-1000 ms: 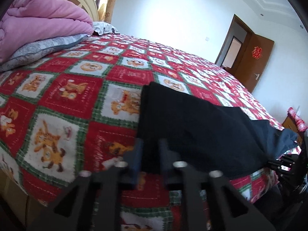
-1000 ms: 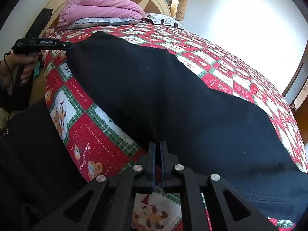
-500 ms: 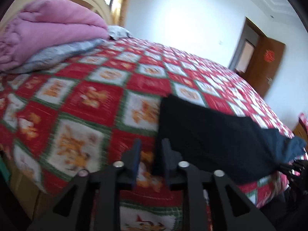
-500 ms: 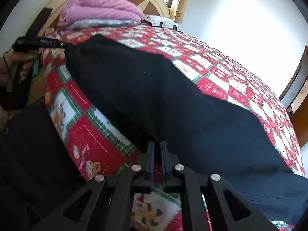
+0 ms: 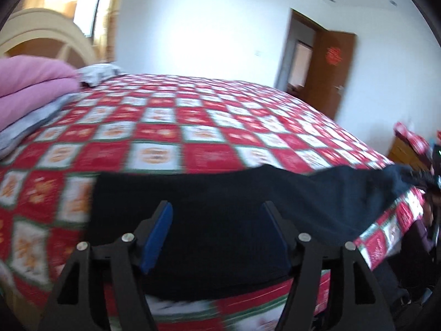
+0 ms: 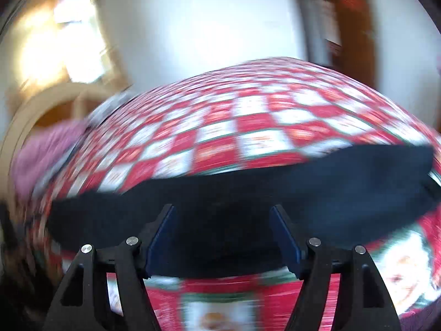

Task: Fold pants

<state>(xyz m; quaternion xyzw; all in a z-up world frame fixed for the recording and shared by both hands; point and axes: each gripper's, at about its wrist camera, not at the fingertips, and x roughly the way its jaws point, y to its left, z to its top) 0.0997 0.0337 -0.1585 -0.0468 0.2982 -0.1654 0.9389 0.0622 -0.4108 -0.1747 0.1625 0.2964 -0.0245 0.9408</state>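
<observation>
The bed [image 5: 220, 127] fills both views, covered by a red, white and green checked quilt that gives a broad flat surface for folding. At its far left end sits a curved cream headboard [image 5: 41, 33], with a folded pink duvet [image 5: 33, 82] stacked on a grey pillow [image 5: 24, 129], well apart from the work near the front edge.

The pants [image 5: 220, 207], black, lie flat along the near edge of the bed in a long band running left to right. In the left wrist view their left end is a straight, squared edge, while the right end tapers toward the bed's near right corner. Laid close to the edge, they are within easy reach of both tools. They look already doubled lengthwise, though the blur makes that a judgement only.

A brown door [image 5: 330, 69] stands ajar at the far right, and a wooden cabinet [image 5: 402, 151] shows just past the bed's right side.

The left claw [image 5: 220, 220] has its jaws spread wide with nothing between them, poised above the cloth near its left end. The right claw [image 6: 226, 223] is likewise spread wide and empty over the black fabric; that view is heavily smeared, so whether its fingers touch the cloth cannot be told. Both seem free to take a fresh grip for the next fold.
</observation>
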